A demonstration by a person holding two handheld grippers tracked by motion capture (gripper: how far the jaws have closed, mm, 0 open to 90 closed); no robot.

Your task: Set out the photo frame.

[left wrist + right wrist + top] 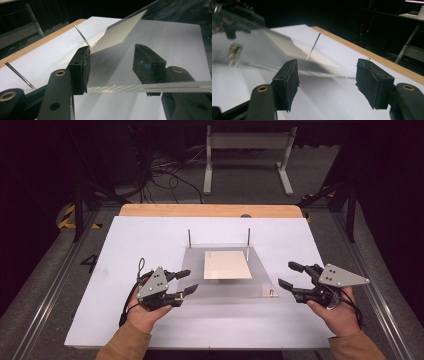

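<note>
A clear acrylic plate (260, 285) lies raised on the white board, with two thin upright metal pins (189, 239) (248, 237) at its far edge. A cream square sheet (227, 265) rests flat on the plate. My left gripper (186, 282) is at the plate's near left corner. In the left gripper view the plate's edge (115, 88) runs across between the open jaws of the left gripper (111, 67), and the pads do not press on it. My right gripper (290, 275) hovers open just right of the plate, holding nothing. The right gripper view looks past the right gripper (327, 80) to a pin (313, 47).
The white board (150, 235) covers a wooden table whose far edge (210, 210) shows. A small metal standoff (271, 291) sits at the plate's near right corner. A white frame stand (247, 150) and cables (165, 170) are on the floor beyond.
</note>
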